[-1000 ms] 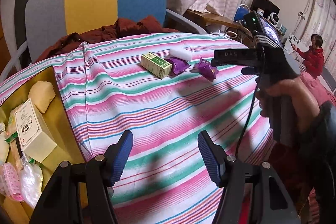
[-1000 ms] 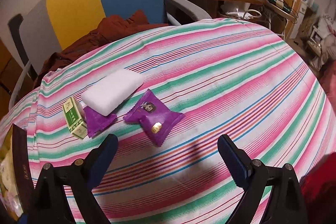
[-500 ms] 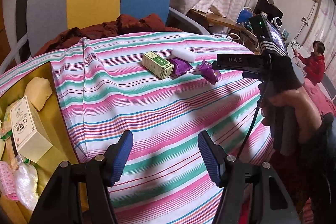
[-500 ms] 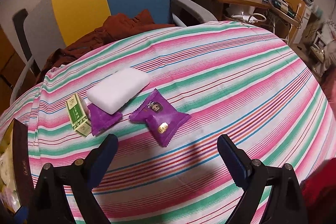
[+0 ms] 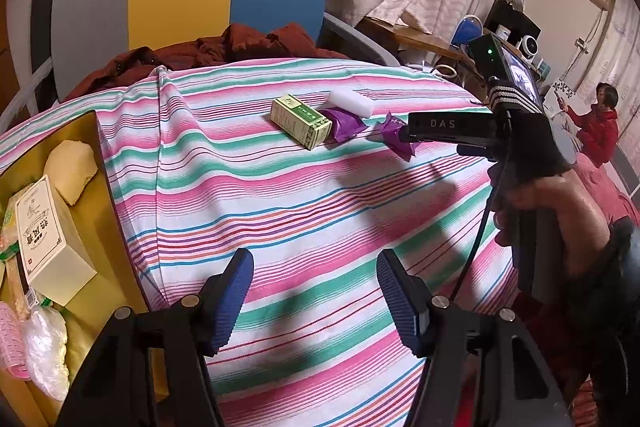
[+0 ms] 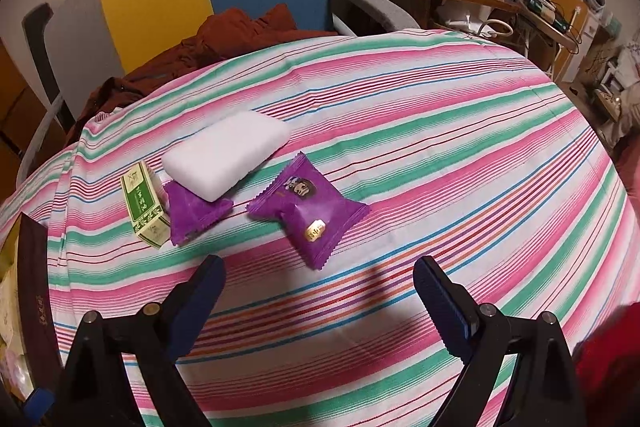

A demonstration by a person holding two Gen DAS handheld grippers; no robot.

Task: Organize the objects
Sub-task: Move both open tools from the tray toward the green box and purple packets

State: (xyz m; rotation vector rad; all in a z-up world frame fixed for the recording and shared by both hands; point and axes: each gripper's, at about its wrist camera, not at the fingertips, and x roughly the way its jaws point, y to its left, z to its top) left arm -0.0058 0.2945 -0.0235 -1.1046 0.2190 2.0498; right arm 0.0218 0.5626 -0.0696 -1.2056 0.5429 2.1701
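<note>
The yellow box (image 5: 100,211) at the left already holds some things. Four are left on the striped cloth (image 6: 440,147): a green box (image 6: 144,205), a white sponge (image 6: 228,153) and two purple packets (image 6: 308,205), close together. The sponge sits on one packet. Both the right gripper (image 6: 318,301) and the left gripper (image 5: 314,293) are wide open and empty.

Bare striped tablecloth (image 6: 400,155) lies open from the right gripper (image 6: 318,299) toward 12 and 2 o'clock. At 11 o'clock the purple packet (image 6: 308,205), white sponge (image 6: 228,153) and green box (image 6: 144,203) crowd together, seemingly touching. A yellow tray (image 5: 106,187) blocks 9 o'clock.
</note>
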